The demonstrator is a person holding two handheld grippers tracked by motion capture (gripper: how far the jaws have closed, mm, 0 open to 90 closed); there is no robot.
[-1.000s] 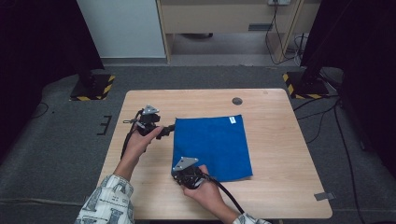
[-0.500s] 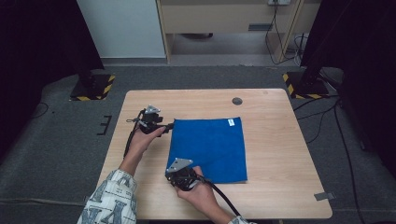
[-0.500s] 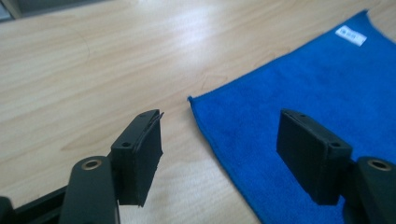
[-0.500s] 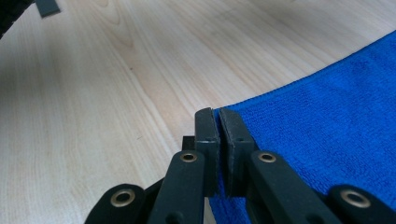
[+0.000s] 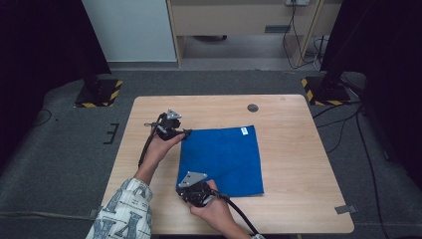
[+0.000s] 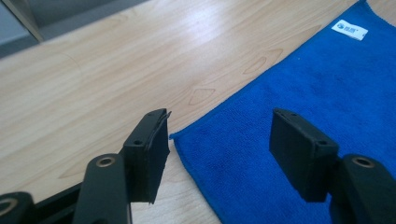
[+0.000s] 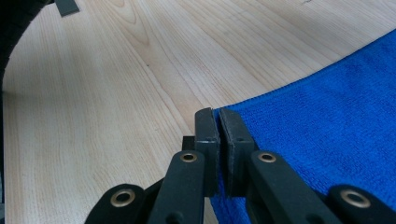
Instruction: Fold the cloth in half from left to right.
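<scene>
The table point(image 5: 298, 164) bears a blue cloth point(image 5: 224, 159) lying flat at its middle; it looks light, soft and limp, best taken at the corners. The right gripper point(image 7: 218, 122) is clamped on the near left corner. The left gripper point(image 6: 219, 140), jaws half-wide and just closing, straddles the far left corner without pressing

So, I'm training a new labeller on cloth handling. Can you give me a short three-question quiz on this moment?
1. True or false: the right gripper is shut on a corner of the blue cloth.
2. The left gripper has its jaws: A) clamped on the cloth, B) apart, astride a cloth corner, C) holding the white label.
3. What does the cloth lie on?

Key: 1 true; 2 B, though they have just been closing; 3 the wooden table.
</scene>
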